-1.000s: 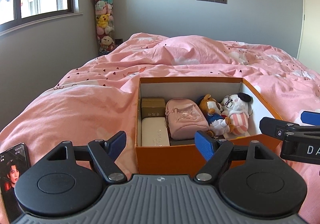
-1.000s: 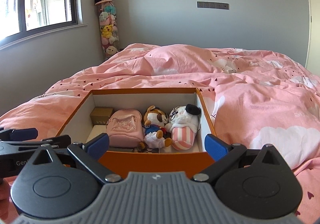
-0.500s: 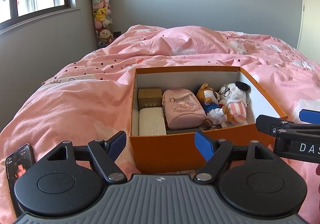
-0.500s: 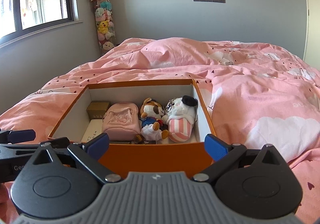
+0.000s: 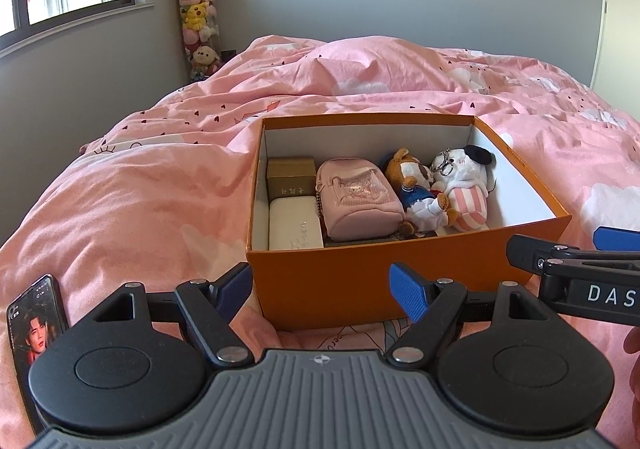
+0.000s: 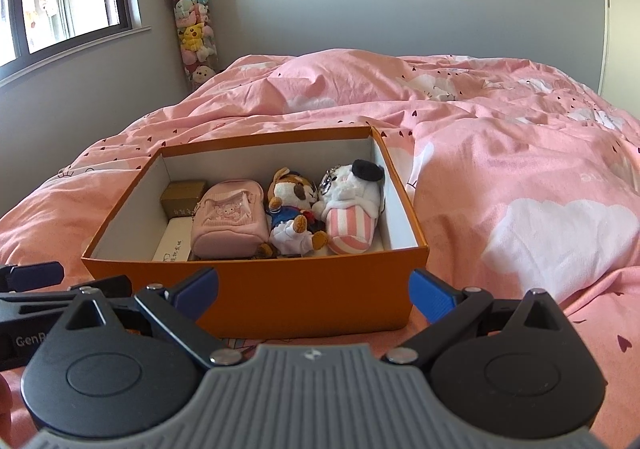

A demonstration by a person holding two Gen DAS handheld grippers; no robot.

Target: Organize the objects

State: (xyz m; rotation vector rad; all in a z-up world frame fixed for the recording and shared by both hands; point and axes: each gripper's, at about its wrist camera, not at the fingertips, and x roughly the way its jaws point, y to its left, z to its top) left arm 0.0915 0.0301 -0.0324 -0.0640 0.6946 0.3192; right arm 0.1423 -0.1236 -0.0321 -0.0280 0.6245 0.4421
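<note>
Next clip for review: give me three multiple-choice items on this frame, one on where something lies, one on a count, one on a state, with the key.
1. Where does the phone lie?
A. inside the orange box
B. on the pink duvet, left of the box
C. on the windowsill

2. How many plush toys lie in the orange box?
A. two
B. four
C. none

3. How does the left gripper stand?
A. shut on the pink mini backpack
B. shut on the phone
C. open, holding nothing

Key: 1 B, the phone rests on the pink duvet at the left edge of the left wrist view. 2 A, a brown-and-white dog plush and a white plush in striped trousers lie side by side, right of the pink mini backpack. 3 C, its blue pads sit wide apart before the box front.
</note>
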